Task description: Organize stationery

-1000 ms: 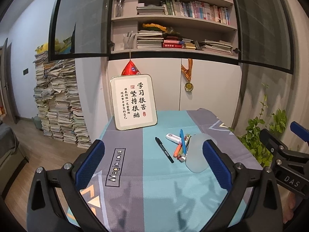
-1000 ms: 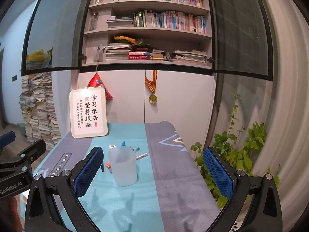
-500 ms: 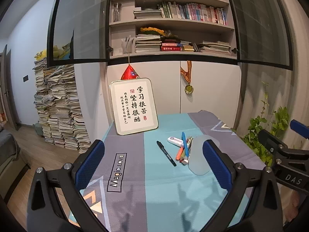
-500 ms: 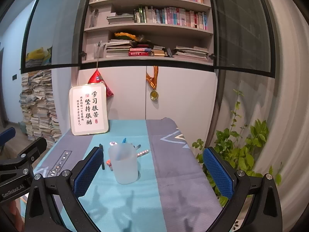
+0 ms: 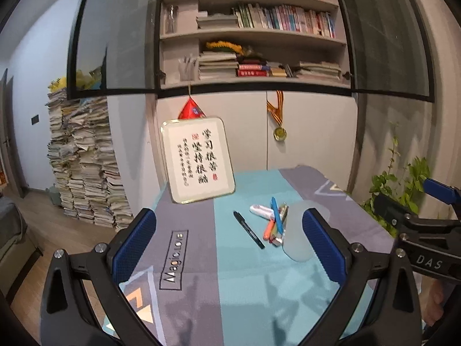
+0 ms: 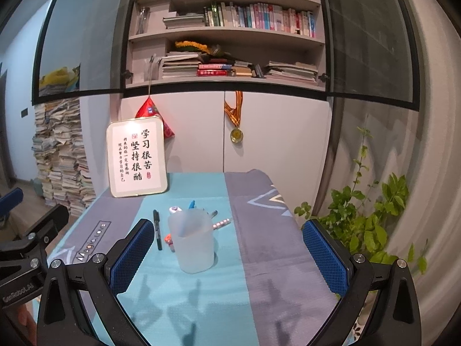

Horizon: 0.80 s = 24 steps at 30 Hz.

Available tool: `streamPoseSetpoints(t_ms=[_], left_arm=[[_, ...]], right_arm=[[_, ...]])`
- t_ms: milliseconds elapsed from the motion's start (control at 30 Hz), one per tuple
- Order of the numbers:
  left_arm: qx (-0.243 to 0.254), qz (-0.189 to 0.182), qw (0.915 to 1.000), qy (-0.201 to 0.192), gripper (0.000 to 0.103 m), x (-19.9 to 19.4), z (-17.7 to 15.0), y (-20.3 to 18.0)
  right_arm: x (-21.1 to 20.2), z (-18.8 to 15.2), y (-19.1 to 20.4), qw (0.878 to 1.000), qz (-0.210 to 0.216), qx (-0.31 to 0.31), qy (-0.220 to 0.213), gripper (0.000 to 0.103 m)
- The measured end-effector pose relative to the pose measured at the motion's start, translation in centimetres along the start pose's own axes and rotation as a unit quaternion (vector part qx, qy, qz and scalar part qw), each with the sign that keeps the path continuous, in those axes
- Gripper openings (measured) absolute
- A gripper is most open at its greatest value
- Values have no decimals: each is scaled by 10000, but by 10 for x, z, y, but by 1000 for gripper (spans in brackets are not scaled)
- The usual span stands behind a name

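Both grippers, left gripper (image 5: pixel 229 245) and right gripper (image 6: pixel 230 255), hang spread and empty, the black marker (image 5: pixel 249 229) lying lengthwise near-to-far, nearer the left, beside the cup (image 6: pixel 192 242).

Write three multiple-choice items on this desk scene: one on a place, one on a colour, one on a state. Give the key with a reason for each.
1. Where does the black marker lie relative to the translucent cup, as the right wrist view shows it?
A. inside the cup
B. on the cloth, left of the cup
C. on the bookshelf

2. What colour are the pads on the right gripper?
A. blue
B. red
C. white

3. How is the left gripper?
A. shut on a pen
B. shut on the cup
C. open, holding nothing

Key: 1 B, the marker rests flat on the teal cloth left of the cup. 2 A, both pads are blue mesh. 3 C, its fingers stand wide apart with only cloth between them.
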<state>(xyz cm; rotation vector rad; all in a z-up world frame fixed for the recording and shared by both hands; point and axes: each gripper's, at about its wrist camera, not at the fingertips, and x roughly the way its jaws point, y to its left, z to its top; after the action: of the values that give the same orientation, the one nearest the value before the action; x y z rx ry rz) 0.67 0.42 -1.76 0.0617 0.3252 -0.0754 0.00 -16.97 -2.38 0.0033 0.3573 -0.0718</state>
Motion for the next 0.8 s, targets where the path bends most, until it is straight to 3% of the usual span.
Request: streamPoseSetpoints(t_ms=[100,367,800], left_arm=[[220,-29,9994,267,101,8,2,-6],[447,-158,9989,43,102,0,7,-13],[295,-290,9987,307,102,8,6,-13]], right_arm=[[2,0,0,10000,-3,23,44,103],[4,5,-5,10000,-48,71,46,103],[6,5,-6,9999,-53,75,53,103]])
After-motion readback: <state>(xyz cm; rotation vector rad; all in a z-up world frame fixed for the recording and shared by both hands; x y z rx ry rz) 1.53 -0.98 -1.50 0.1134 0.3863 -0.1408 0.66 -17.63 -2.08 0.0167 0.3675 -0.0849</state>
